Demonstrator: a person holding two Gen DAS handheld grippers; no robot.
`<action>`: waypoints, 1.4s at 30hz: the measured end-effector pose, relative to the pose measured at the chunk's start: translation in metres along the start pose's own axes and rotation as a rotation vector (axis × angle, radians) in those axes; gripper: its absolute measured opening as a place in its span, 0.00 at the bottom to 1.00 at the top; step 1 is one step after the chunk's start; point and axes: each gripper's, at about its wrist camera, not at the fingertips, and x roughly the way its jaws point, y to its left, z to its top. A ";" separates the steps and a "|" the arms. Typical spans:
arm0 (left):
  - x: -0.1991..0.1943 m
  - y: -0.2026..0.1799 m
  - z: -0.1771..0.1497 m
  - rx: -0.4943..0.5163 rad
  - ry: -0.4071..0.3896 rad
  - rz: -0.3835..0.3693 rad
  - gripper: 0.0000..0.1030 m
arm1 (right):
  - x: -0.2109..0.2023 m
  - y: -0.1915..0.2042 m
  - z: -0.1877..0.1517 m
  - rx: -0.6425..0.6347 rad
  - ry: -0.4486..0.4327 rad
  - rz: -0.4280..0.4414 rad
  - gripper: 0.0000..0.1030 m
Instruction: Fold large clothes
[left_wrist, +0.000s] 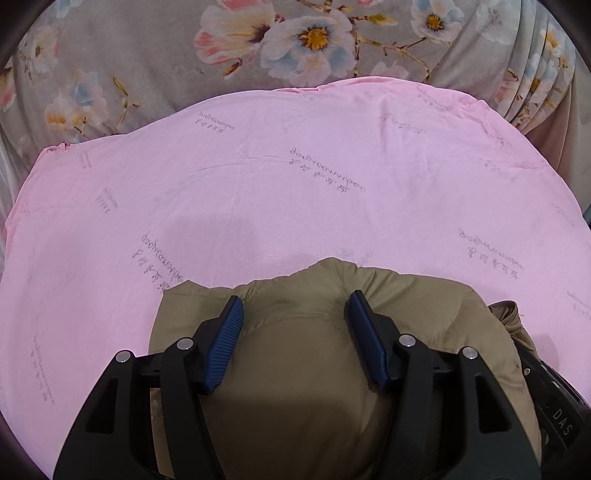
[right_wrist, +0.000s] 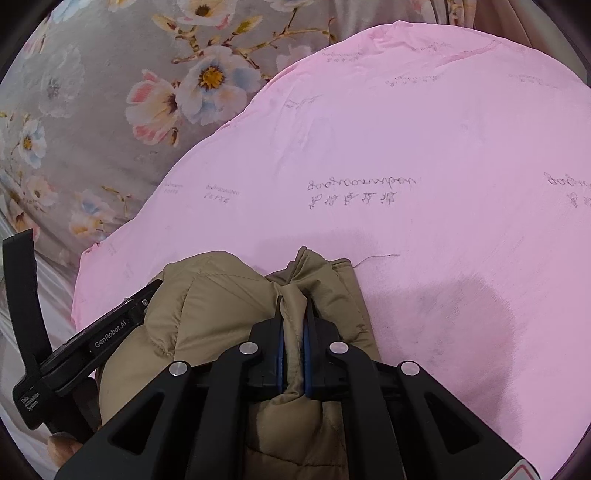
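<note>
Left wrist view, pink sheet (left_wrist: 295, 184) spreading wide beyond puffy khaki jacket (left_wrist: 295, 369), left gripper (left_wrist: 295, 306) fingers spread apart, right gripper (right_wrist: 294, 317) pinching a jacket fold.

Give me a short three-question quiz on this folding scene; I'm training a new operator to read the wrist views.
1. True or false: the left gripper is clamped on the tan jacket.
2. What does the right gripper have between its fingers?
   A. the pink sheet
   B. a fold of the tan jacket
   C. nothing
3. Fill in: the jacket lies on a ____ sheet printed with lines of script.

Key:
1. False; its fingers stand apart over the jacket.
2. B; its fingers are closed on a ridge of jacket fabric.
3. Pink; a flowered cloth lies beyond it.
</note>
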 end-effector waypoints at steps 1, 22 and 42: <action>0.001 -0.001 -0.001 0.002 -0.003 0.004 0.55 | 0.001 0.000 -0.001 0.001 -0.001 0.000 0.04; -0.004 -0.006 -0.003 0.020 -0.019 0.054 0.59 | -0.001 -0.009 0.003 0.038 -0.024 0.039 0.04; 0.016 0.068 0.029 -0.018 -0.040 0.054 0.67 | 0.030 0.050 0.019 0.010 0.013 0.072 0.20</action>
